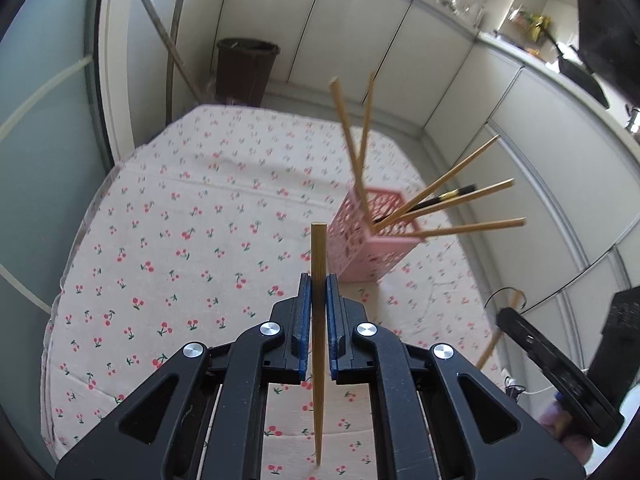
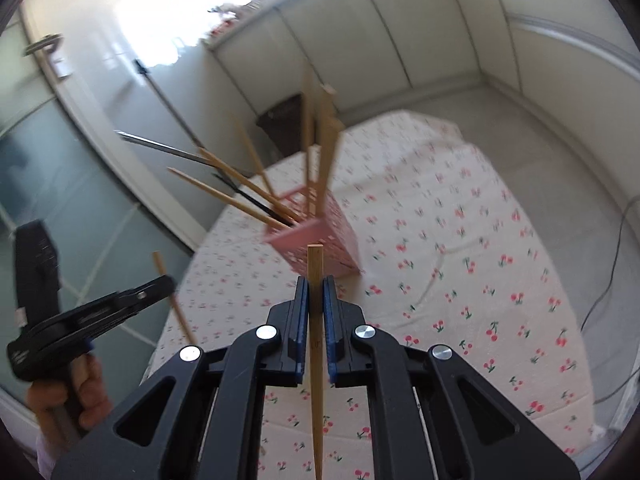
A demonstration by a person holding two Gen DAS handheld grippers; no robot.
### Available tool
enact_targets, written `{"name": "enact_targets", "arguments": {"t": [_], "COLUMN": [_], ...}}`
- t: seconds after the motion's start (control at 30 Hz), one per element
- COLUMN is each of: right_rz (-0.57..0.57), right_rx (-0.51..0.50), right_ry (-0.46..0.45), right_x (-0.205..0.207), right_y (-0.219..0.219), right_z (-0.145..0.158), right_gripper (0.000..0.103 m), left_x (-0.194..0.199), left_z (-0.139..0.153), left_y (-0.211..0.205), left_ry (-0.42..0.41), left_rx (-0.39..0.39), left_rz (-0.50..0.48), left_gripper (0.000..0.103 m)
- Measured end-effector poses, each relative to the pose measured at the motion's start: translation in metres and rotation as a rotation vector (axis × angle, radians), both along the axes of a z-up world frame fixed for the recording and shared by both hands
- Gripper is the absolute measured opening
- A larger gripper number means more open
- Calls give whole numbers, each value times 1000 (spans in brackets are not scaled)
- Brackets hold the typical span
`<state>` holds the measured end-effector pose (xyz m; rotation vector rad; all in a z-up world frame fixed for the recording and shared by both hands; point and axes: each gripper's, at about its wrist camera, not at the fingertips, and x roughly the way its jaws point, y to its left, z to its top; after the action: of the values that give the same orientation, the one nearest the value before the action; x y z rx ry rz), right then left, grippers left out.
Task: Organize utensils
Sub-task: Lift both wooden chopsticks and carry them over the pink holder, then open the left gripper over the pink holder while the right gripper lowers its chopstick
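Observation:
My left gripper (image 1: 319, 280) is shut on a wooden chopstick (image 1: 319, 252) that stands upright between its blue pads, above the cherry-print tablecloth (image 1: 180, 220). My right gripper (image 2: 315, 282) is shut on another wooden chopstick (image 2: 315, 264), also upright. A pink perforated utensil basket (image 1: 370, 236) stands on the table ahead and to the right of the left gripper; it holds several wooden chopsticks and a black one that lean outward. In the right wrist view the basket (image 2: 320, 236) is just ahead of the gripper. The left gripper with its chopstick shows at the left of the right wrist view (image 2: 100, 312).
A brown waste bin (image 1: 246, 70) stands on the floor beyond the table's far edge. White cabinets line the back and right, with a cluttered counter (image 1: 520, 20) on top. A frosted glass door (image 1: 40, 160) is on the left. The right gripper shows at the lower right (image 1: 556, 376).

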<state>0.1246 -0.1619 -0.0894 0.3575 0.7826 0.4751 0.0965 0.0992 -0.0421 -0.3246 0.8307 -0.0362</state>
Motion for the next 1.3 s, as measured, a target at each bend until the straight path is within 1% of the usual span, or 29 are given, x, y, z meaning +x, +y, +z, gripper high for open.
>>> {"name": "enact_targets", "arguments": {"t": [0.17,0.27,0.37,0.5,0.6,0.73,0.87,0.97,1.03,1.13,1.3], "right_rz": [3,-17,-37,-47,-52,-64,-85,-115,-134,-178,-222], "right_rx": [17,26,14,35,58,92,115,126,143,152,160], "right_ry": [-90,-109,-132,-148,-158,-182,-202,-243,-270,-315,-353], "right_x": [-28,-38,-43,-49,-50,-51,-47,-41,-35,-23,5], "right_y": [-11,-17,-19,-25,-30,-38,-47,-56,-63,-75,-84], "right_z": [32,45,54,71,85,104,125,145,159,182,203], "right_gripper": [8,8,8,8,8,8,8,8,8,8,8], "left_x": [-16,-23,-26,-28,-29,-28,-24,-20,-16,-9,12], "left_z": [21,29,33,42,53,76,101,123,138,154,167], "left_y": [-4,-4,-3,-2,-4,-8,-12,-18,-18,-18,-25], "left_ry": [-69,-86,-99,-115,-135,-181,-233,-281,-316,-363,-411], "left_rx": [1,-1,-1,-14,-2,6,21,56,62,62,77], "left_rz": [-9,-14,-10,-10,-12,-14,-18,-18,-12,-2,7], "left_gripper": [7,7,7,7,7,7,7,7,7,7,7]}}
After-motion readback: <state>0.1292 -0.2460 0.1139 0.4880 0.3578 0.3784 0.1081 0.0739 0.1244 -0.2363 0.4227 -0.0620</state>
